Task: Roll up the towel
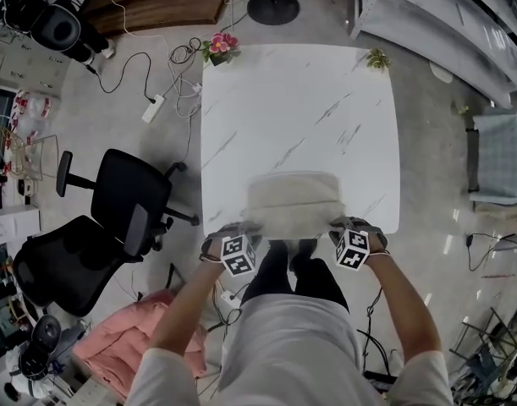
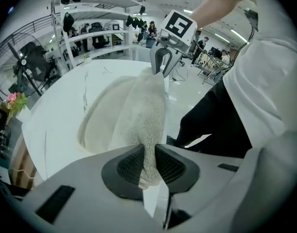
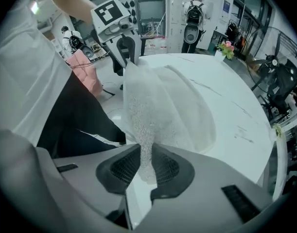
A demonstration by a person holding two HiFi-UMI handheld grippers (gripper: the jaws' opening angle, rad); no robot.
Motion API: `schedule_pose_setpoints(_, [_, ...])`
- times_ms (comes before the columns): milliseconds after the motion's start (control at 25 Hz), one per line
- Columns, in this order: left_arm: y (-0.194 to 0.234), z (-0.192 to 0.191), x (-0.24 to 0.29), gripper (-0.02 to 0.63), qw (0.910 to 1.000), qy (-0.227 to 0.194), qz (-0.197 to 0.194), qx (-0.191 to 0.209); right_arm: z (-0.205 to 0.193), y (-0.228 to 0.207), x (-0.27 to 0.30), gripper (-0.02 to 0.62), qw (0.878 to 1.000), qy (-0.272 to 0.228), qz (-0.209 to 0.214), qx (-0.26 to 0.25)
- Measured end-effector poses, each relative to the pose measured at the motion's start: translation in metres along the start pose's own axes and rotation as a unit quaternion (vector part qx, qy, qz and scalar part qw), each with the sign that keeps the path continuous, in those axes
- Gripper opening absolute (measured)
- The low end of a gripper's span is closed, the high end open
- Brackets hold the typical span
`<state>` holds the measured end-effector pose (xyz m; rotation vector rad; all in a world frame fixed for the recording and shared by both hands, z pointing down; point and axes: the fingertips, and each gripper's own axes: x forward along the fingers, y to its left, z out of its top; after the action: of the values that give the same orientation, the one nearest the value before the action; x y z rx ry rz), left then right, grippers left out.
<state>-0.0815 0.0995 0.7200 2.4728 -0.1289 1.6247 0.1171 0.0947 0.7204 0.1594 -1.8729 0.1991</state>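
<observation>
Gripping the towel (image 1: 292, 197) at both near corners puts you at the very start of the roll, as far as these views let one judge. Your left gripper (image 2: 149, 165) has its pads clamped on a pinch of terry cloth, and your right gripper (image 3: 146, 166) bites the opposite corner the same way, so neither tool is empty. The towel lies flat on the table (image 1: 300, 100) at its 6 o'clock edge, right in front of you, with the left corner at about 7 o'clock and the right at about 5 o'clock of the cloth. Between the grippers the near hem is pulled up into a ridge, while the rest of the towel lies spread toward 12 o'clock. No turn of the roll shows yet. The next move likely calls for carrying both corners together up and over toward 12 o'clock, keeping them level and the hem taut so the first turn lies straight. Watch the grip depth, since only a small fold sits between each pair of pads and an uneven pull could slip one corner or skew the roll.
</observation>
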Motion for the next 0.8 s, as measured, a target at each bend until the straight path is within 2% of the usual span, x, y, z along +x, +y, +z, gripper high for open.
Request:
schedule_pose_setpoints(360, [0.012,0.001,-0.009,0.095,0.9956,0.013,-0.078,-0.051,0.006,-0.006,-0.006,0.086,0.998,0.019,0.057,0.024])
schedule_pose_setpoints(480, [0.028,0.008,-0.017,0.101,0.9955,0.014,-0.079,-0.05,0.011,-0.024,-0.011,0.091,0.997,0.019,0.062,0.039])
schedule_pose_setpoints(800, [0.069,0.017,-0.022,0.103,0.9974,0.015,-0.064,-0.029,0.023,-0.071,-0.014,0.098,0.998,0.017,0.04,0.054])
